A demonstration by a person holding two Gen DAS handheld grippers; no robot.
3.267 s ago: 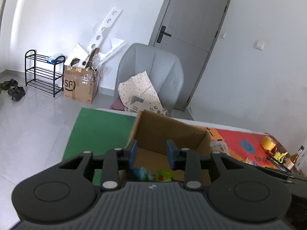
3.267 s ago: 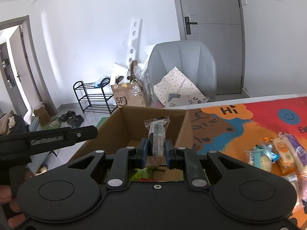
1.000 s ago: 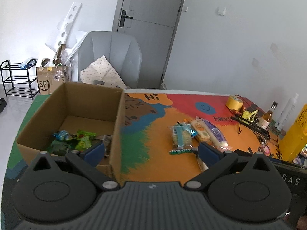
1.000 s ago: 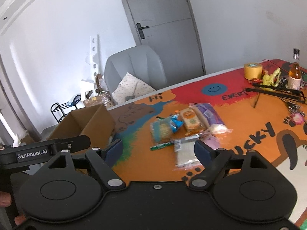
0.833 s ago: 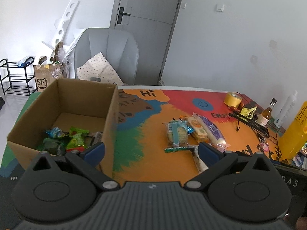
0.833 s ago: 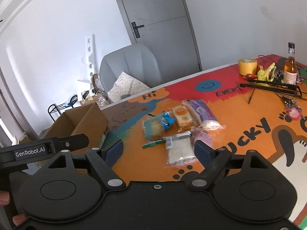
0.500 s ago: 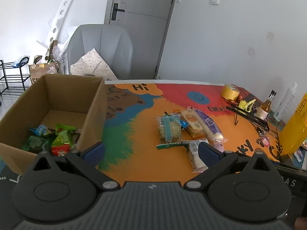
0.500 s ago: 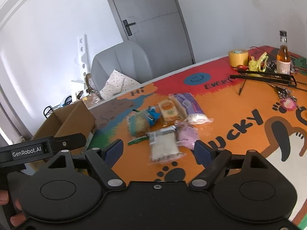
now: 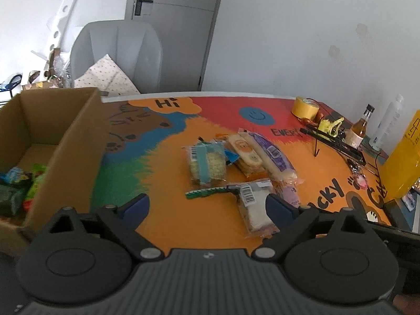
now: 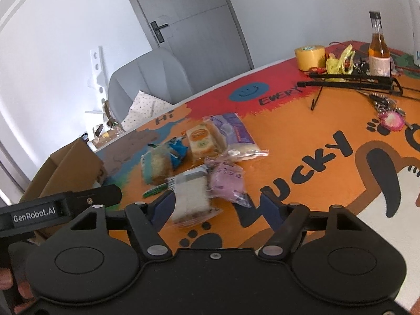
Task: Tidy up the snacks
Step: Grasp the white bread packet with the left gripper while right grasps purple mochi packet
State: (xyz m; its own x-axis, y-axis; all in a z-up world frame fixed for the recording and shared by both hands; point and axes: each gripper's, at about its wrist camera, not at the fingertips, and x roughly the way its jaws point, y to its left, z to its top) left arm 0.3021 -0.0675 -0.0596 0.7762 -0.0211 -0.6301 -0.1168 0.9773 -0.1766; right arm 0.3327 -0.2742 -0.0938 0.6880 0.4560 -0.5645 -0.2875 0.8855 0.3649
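- Crinkly clear film wraps the white sandwich pack [image 10: 193, 197], lying on the counter [image 10: 302, 141] at the near edge of the snack pile, well apart from the cardboard box [image 9: 68, 141].
- Your right hand-held gripper [image 10: 219, 207] is closing with the pack partly between its jaws, pads not pressing yet.
- Your left hand-held gripper [image 9: 207, 206] is closing too, holding nothing.
- Expect it light, soft and slippery (easily squashed); pinch across the middle, gently.

Right gripper [image 10: 218, 207] closing, empty, above white snack packet [image 10: 193, 197] on mat [image 10: 302, 141]
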